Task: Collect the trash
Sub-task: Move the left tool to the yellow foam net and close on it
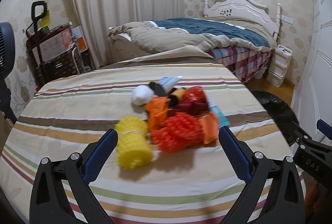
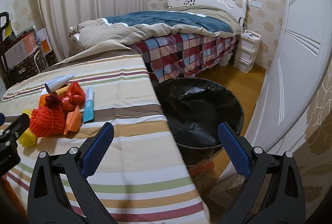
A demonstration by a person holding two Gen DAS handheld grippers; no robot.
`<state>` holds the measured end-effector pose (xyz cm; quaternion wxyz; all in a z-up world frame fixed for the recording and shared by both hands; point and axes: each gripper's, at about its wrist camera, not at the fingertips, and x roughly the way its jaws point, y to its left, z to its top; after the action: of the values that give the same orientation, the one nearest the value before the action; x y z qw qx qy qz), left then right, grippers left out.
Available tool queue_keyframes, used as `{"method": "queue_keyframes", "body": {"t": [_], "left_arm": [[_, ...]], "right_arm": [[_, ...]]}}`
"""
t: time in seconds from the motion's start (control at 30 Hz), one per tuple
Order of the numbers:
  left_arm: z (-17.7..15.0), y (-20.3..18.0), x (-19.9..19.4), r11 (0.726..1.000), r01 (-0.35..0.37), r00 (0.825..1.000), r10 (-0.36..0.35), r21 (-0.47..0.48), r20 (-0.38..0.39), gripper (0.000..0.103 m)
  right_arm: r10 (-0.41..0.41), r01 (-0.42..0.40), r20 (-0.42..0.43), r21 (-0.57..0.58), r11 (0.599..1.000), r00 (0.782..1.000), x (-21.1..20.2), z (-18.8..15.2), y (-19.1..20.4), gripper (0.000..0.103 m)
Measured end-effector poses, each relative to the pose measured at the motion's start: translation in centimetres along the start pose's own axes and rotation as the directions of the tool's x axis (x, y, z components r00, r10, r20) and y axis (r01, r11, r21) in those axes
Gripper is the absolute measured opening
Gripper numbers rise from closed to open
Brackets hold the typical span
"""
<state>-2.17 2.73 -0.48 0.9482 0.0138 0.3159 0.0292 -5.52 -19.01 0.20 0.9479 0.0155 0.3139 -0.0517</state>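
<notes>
A pile of trash lies on the striped tablecloth: a yellow foam net, an orange foam net, a white crumpled ball, red wrappers and a light blue tube box. My left gripper is open, its fingers on either side of the two nets, just short of them. In the right wrist view the pile shows again at the left, with the orange net and the blue box. My right gripper is open and empty, over the table's right edge beside the black-lined bin.
The bin stands on the floor against the table's right side. Behind are a bed with a checked skirt, a white drawer unit, a curtain, a white door at right, and stacked boxes with a cart at left.
</notes>
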Motion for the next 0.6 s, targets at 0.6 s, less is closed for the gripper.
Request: {"method": "queue_keyframes", "body": {"t": [0.6], "left_arm": [[-1.0, 6.3, 1.5, 0.995, -0.060, 0.994, 0.053, -0.076, -0.099, 0.091]], "right_arm": [[0.083, -0.087, -0.054, -0.072, 0.994, 0.995, 0.8, 0.6, 4.4, 0.082]]}}
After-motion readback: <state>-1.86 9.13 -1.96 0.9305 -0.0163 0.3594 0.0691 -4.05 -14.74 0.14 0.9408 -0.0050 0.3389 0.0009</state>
